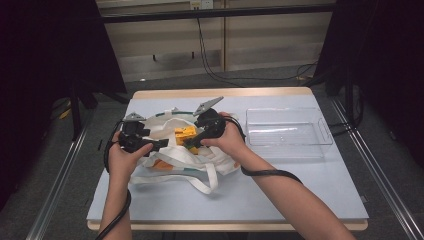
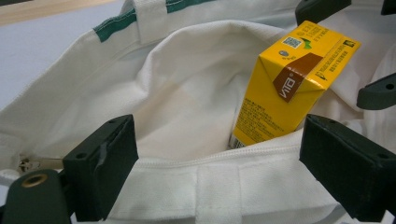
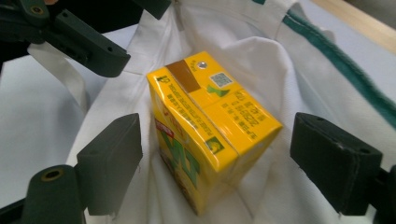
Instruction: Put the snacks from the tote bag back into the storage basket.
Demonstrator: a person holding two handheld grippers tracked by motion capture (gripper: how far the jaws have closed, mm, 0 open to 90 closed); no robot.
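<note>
Table (image 1: 300, 175), carton (image 3: 210, 126) between spread right-gripper (image 3: 215, 163) jaws.

bag (image 1: 175, 160): we see it on the bench (image 1: 280, 190), left of centre
carton (image 1: 185, 135): in the bag's mouth, tilted
tray (image 1: 287, 131): right of the bag, apart from it
left gripper (image 1: 161, 144) / right gripper (image 1: 192, 144): we put them either side of the carton

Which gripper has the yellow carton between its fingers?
The right gripper: its open fingers flank the carton inside the bag. The left gripper straddles the bag's rim instead.
</note>
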